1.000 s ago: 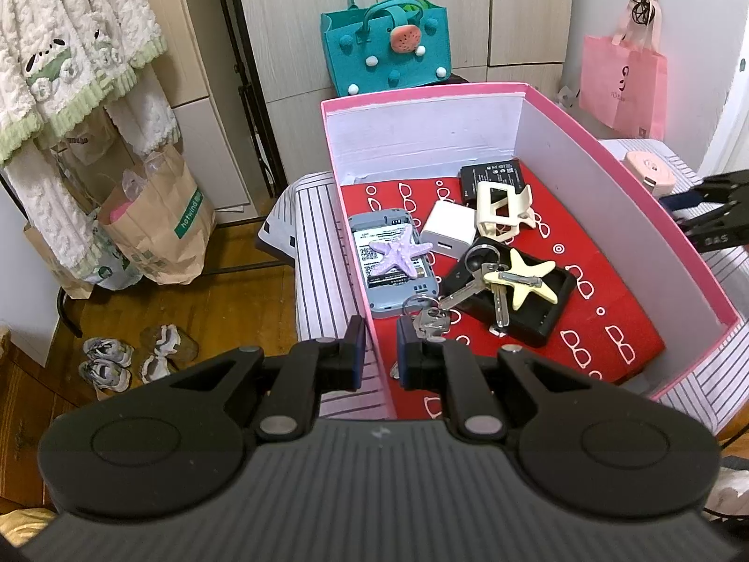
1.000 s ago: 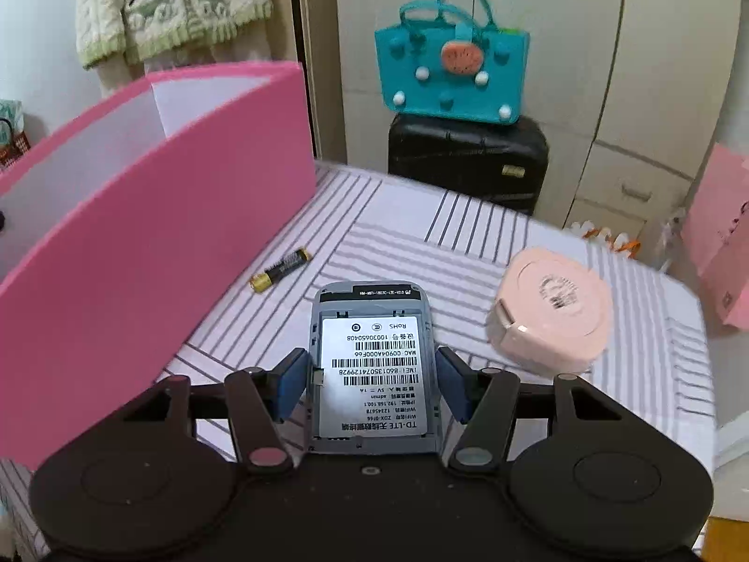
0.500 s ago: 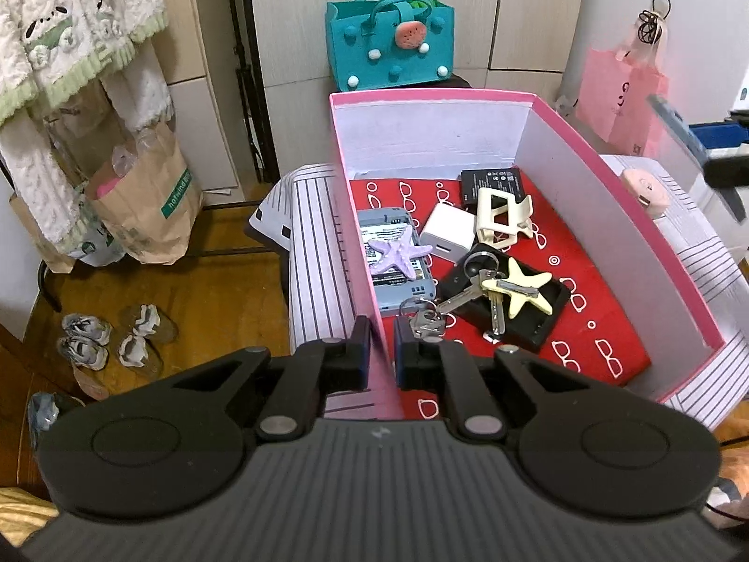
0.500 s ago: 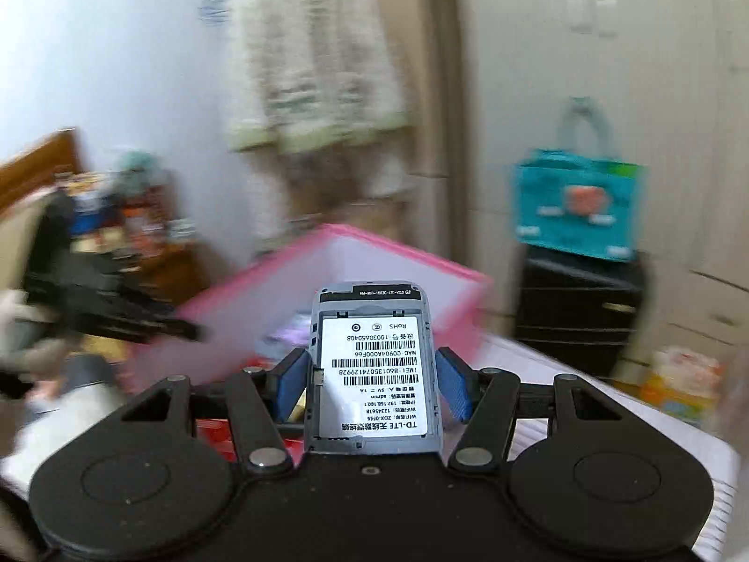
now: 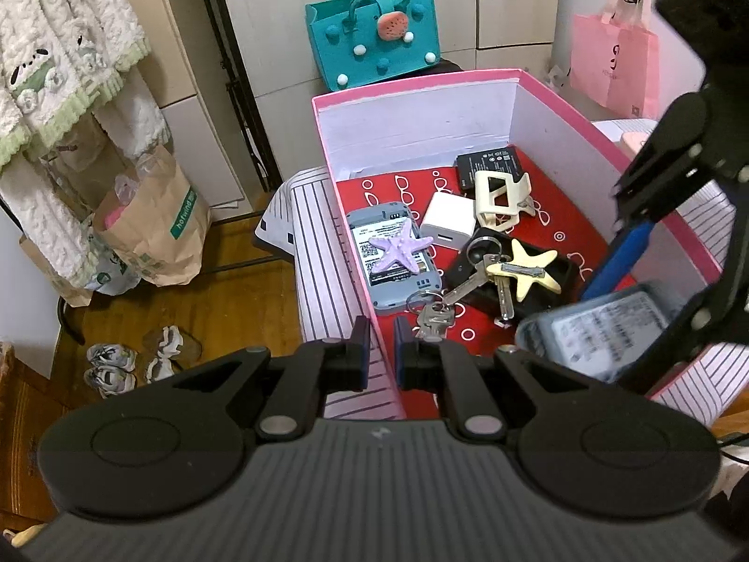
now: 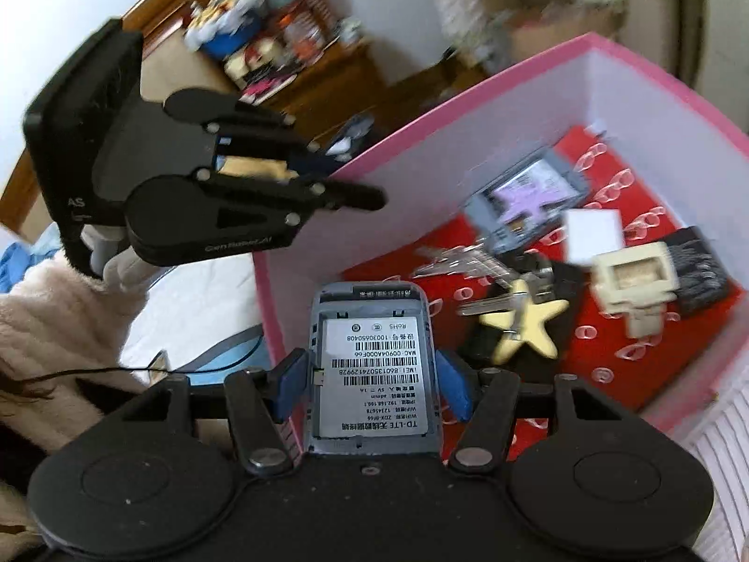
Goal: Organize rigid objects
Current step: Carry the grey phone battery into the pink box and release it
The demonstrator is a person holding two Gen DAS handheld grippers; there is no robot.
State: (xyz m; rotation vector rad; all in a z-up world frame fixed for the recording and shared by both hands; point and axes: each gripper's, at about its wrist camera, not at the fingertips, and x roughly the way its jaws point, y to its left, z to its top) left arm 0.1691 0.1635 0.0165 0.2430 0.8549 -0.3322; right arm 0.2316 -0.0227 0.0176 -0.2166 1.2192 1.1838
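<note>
A pink box (image 5: pixel 327 150) with a red floor holds a grey device with a purple starfish (image 5: pixel 398 248) on it, a white charger (image 5: pixel 447 227), a cream clip (image 5: pixel 501 199), keys (image 5: pixel 449 299) and a yellow star (image 5: pixel 529 271). My left gripper (image 5: pixel 380 351) is shut on the box's near-left wall. My right gripper (image 6: pixel 370 374) is shut on a grey router (image 6: pixel 370 365), label up, and holds it over the box's near right corner; it also shows in the left wrist view (image 5: pixel 604 328). The box shows in the right wrist view (image 6: pixel 468 107) too.
The box stands on a striped cloth (image 5: pixel 313 243). A teal felt bag (image 5: pixel 374 33) and a pink bag (image 5: pixel 613 65) stand behind it. A paper bag (image 5: pixel 150 225) and shoes (image 5: pixel 131 360) are on the wooden floor at left.
My right gripper has swung with the router from the striped cloth, up and over the box wall, to above the box's inside. My left gripper keeps its hold on the wall.
</note>
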